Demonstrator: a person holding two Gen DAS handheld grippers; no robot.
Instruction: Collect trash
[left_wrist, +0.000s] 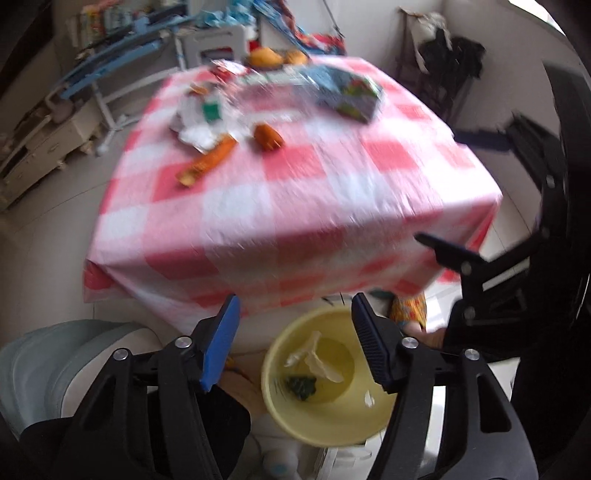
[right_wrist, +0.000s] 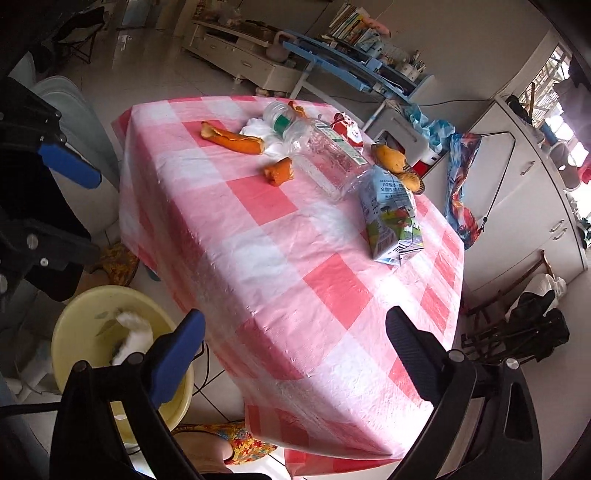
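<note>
1. Left gripper (left_wrist: 295, 343): jaws spread, nothing between the pads; yellow bin (left_wrist: 328, 406) sits on the floor directly below and between the jaws.
2. Inside the bin, under the left jaws: white tissue scraps (left_wrist: 317, 360) and a dark green scrap (left_wrist: 301, 386).
3. Right gripper (right_wrist: 295, 354): jaws spread wide, empty; the pink-checked desk (right_wrist: 280, 236) corner lies between them.
4. The bin shows just left of the right gripper's blue jaw, with a white wad (right_wrist: 135, 332) in it.
5. Trash on the desk, well ahead of the right jaws: clear plastic bottle (right_wrist: 325, 155), milk carton (right_wrist: 391, 225), long orange peel (right_wrist: 232, 138), small peel piece (right_wrist: 279, 171), white tissue (right_wrist: 258, 129).
6. Red wrapper (right_wrist: 345, 127) and mangoes (right_wrist: 397, 164) at the desk's far edge.
7. Left wrist view motion-blurred; desk items smeared.
8. Floral slipper (right_wrist: 236, 439) on the floor below the right jaws.
</note>
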